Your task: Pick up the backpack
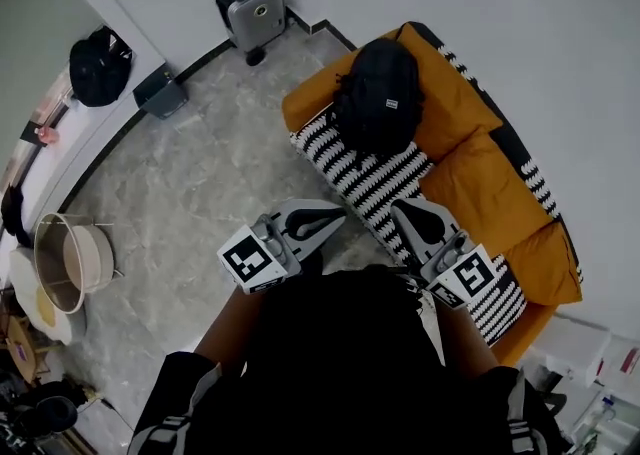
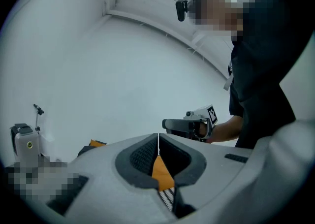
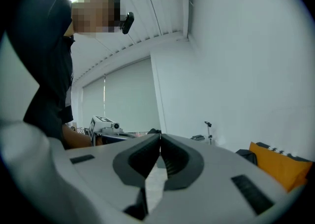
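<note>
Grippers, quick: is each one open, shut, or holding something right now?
Left gripper: jaws shut, holding nothing.
Right gripper: jaws shut, holding nothing.

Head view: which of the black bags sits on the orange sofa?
The backpack, top centre. The other bag lies on the white counter, far left.

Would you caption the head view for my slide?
Shut, empty left gripper and right gripper face backpack on orange sofa.
</note>
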Demonstrator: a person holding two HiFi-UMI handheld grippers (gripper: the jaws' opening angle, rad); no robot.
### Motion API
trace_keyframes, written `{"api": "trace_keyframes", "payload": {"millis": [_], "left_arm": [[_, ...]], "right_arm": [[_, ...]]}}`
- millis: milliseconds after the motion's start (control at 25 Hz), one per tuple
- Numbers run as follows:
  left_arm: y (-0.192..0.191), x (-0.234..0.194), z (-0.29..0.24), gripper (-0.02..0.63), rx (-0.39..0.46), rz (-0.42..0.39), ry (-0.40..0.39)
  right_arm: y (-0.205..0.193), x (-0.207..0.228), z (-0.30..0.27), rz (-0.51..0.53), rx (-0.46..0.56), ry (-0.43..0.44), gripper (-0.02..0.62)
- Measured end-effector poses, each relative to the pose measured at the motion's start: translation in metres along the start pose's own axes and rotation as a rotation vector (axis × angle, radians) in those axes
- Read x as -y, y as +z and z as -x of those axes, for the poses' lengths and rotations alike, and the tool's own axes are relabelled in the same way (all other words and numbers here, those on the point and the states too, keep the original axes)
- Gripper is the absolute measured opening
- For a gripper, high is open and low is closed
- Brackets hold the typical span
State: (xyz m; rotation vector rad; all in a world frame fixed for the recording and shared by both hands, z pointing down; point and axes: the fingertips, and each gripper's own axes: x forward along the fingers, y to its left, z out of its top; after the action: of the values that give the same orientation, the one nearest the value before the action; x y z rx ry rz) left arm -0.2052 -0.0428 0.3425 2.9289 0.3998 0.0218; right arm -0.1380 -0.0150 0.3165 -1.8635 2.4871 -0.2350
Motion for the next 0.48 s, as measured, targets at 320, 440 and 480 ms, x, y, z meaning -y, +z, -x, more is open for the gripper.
{"api": "trace_keyframes", "payload": {"millis": [320,440,480], "left_arm": [[-0.002,-0.04,0.003,0.025,0.018,0.06,-0.037],[-0.007,-0.05,-0.002,0.025,0.011,0.075,-0.052],[-0.008,-0.054,-0.005,0.023,0.006,0.08,-0.058]], "right_arm": [[-0.01,0.011,-0.017,-0.002,-0.039,-0.083,0.026],[-0.013,0.022,-0.014,-0.011,-0.048,-0.123,0.026],[-0.013,0.027,-0.013,-0.017,-0.048,-0.136,0.026]]}}
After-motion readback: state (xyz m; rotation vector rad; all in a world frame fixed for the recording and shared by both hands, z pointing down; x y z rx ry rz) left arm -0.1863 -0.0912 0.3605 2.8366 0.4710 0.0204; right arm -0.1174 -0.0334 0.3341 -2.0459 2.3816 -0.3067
